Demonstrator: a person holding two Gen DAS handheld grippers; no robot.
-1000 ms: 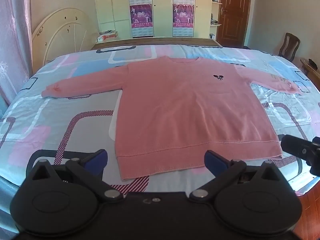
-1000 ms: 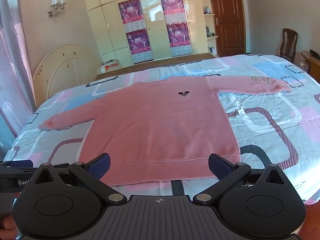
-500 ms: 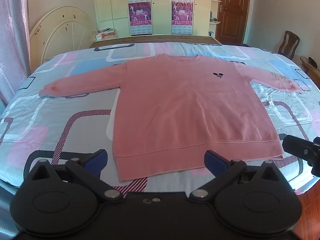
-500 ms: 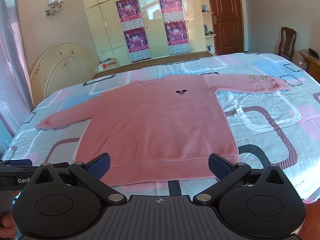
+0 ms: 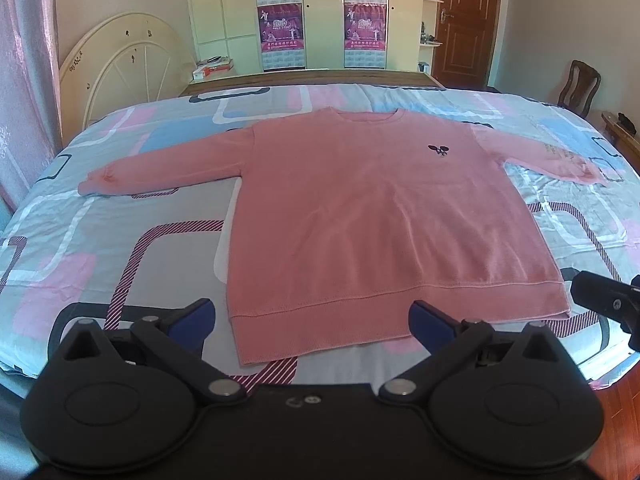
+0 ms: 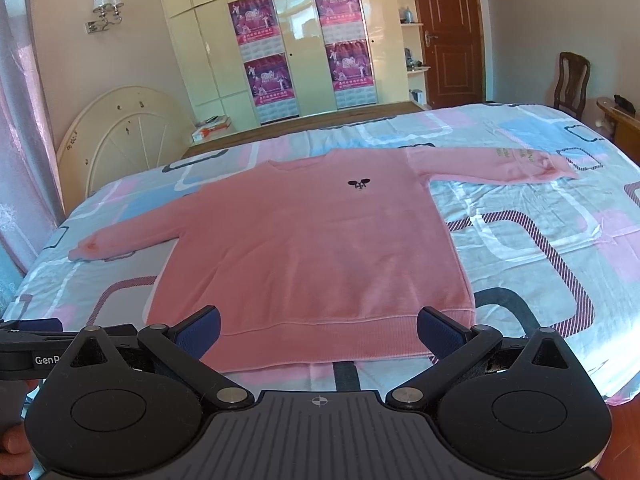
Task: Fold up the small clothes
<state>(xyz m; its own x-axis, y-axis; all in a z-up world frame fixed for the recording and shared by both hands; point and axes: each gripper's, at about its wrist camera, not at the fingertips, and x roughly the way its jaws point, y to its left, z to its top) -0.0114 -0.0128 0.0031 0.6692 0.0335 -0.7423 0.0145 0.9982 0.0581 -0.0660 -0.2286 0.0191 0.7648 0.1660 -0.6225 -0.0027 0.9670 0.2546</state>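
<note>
Left wrist view is showing a pink sweater (image 5: pixel 372 220) lying flat and face up on a bed (image 5: pixel 100 240) covered by a patterned sheet, both sleeves stretching out to the sides and the hem sitting nearest the camera. A small dark emblem (image 5: pixel 439 149) is showing on the chest. The left gripper (image 5: pixel 310 318) is hovering just short of the hem with its jaws spread wide and nothing between the blue pads (image 5: pixel 192 318). At the right edge of this view, part of the other tool is poking in beside the hem corner.

From the right wrist camera, the right gripper (image 6: pixel 318 332) is likewise standing wide apart and empty, its fingers framing the lower edge of the sweater (image 6: pixel 320 248); whether they are touching the cloth is hard to judge through the fisheye. A hand (image 6: pixel 14 446) is peeking in at the lower left. A wardrobe (image 6: pixel 296 40) with posters is standing behind the bed, and a wooden chair (image 6: pixel 571 80) is sitting at the right.
</note>
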